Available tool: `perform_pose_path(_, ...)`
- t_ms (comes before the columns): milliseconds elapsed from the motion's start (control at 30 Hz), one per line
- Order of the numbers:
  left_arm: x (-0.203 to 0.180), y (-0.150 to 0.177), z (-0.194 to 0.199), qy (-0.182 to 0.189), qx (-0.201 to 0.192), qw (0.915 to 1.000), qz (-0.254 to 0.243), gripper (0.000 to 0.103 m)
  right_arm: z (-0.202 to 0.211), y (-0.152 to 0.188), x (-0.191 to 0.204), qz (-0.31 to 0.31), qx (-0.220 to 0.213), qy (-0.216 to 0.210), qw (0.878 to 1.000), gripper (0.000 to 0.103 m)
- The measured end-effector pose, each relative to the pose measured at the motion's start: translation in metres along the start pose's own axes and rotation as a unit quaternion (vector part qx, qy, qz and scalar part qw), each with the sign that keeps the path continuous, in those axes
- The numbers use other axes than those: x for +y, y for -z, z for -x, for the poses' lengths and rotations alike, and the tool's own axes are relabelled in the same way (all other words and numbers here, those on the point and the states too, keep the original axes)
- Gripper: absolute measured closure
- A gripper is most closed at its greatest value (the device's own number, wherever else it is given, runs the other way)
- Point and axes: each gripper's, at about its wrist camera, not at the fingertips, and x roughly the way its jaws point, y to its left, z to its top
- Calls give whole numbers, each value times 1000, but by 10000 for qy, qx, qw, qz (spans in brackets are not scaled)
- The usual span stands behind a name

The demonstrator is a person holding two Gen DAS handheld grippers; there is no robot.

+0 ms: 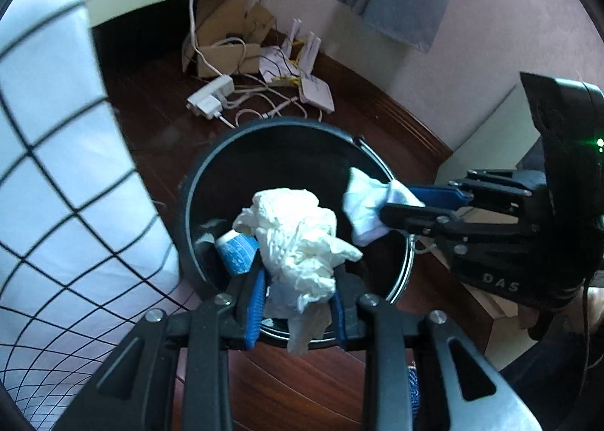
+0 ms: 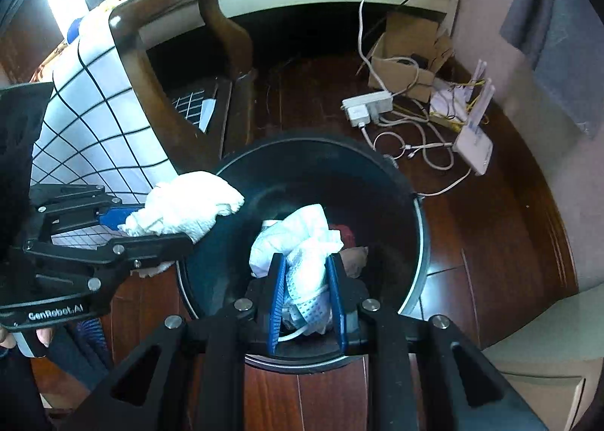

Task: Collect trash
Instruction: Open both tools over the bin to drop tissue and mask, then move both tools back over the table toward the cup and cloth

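- The left hand-held gripper is clamped on a crumpled white paper towel, which bulges up from between its blue pads and hangs directly over the open mouth of the black trash bin.
- From the right wrist view, the same left hand-held gripper reaches in from the left, its wad of paper towel over the bin's near-left rim.
- The right hand-held gripper grips a crumpled white tissue with a faint blue printed pattern, held over the trash bin; a thin white strip dangles from the bundle between the pads.
- In the left wrist view, the right hand-held gripper comes in from the right with its tissue above the bin's right rim.
- Inside the bin lies a blue-patterned piece of rubbish; the right view shows a reddish item and a brownish one at the bottom.
- The bin stands on a dark wooden floor.
- Behind it on the floor are a white power strip, tangled white cables, a white router and an open cardboard box.
- A white cloth with a black grid hangs at the left.
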Motion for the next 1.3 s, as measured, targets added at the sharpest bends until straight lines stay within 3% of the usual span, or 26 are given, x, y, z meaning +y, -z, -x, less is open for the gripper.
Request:
perform_pose_path(33, 1, 0, -1, -11, -51, 10000, 48, 67, -6, 1, -1, 0, 80, -2, 10000, 78)
perform_pose_path(67, 4, 0, -3, -61, -84, 9999, 108, 46, -12, 4, -2, 48, 152, 110, 9998, 69)
perform_pose_path(100, 7, 1, -4, -100, -59, 9997, 203, 34, -17, 7, -2, 143, 247, 423, 9987, 36)
perform_pose_path(133, 10, 2, -4, -93, -62, 9995, 300, 23, -18, 9, -4, 188, 250, 586, 9978, 21)
perform_pose_path(167, 12, 4, -2, -179, -71, 9993, 324, 21, -18, 11, -7, 181, 223, 621, 9977, 16)
perform_pose_path(333, 25, 11, 5, -602, -169, 9972, 416, 9, -13, 12, -18, 19, 285, 846, 9960, 12)
perform_pose_path(367, 27, 11, 5, -685, -191, 9965, 431, 6, -11, 12, -19, 0, 258, 907, 9955, 0)
perform_pose_path(633, 29, 15, 22, -1110, -459, 9918, 447, 3, 7, 3, -11, -100, -34, 909, 9958, 0)
perform_pose_path(1300, 25, 21, 99, -1429, -1060, 9820, 637, 3, 66, -32, 48, 313, -841, 660, 9938, 0)
